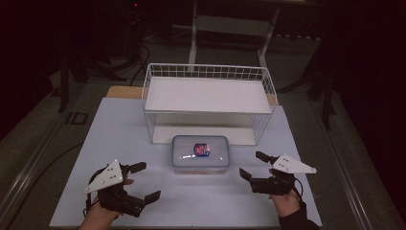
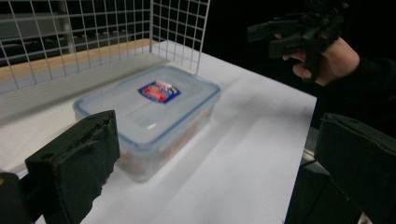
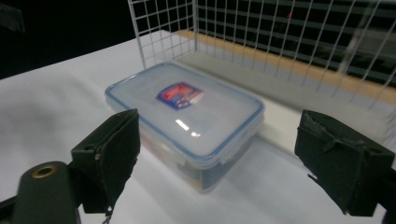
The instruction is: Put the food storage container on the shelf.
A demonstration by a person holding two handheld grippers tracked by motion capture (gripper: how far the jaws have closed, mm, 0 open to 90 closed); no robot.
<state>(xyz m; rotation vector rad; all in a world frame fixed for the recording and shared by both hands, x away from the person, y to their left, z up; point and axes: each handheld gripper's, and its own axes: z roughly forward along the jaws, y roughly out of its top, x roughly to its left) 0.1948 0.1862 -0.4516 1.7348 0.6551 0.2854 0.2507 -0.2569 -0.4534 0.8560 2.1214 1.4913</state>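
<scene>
1. Two grippers flank a clear lidded food container [image 1: 200,153], which sits flat on the white table [image 1: 115,124] just in front of the white wire shelf rack [image 1: 209,103], its lid with a red-and-blue label [image 1: 202,150] snapped on.
2. Left gripper [image 1: 144,182]: jaws spread wide and empty, apart from the container at the near left.
3. Right gripper [image 1: 253,165]: jaws likewise spread with nothing between them, off to the container's right, not touching it.
4. Judged from this, the container seems set down and let go, or not yet taken up; which one I cannot tell.
5. Left to do, if the rack is the goal: grasp the container from both sides and lift it onto a shelf.
</scene>
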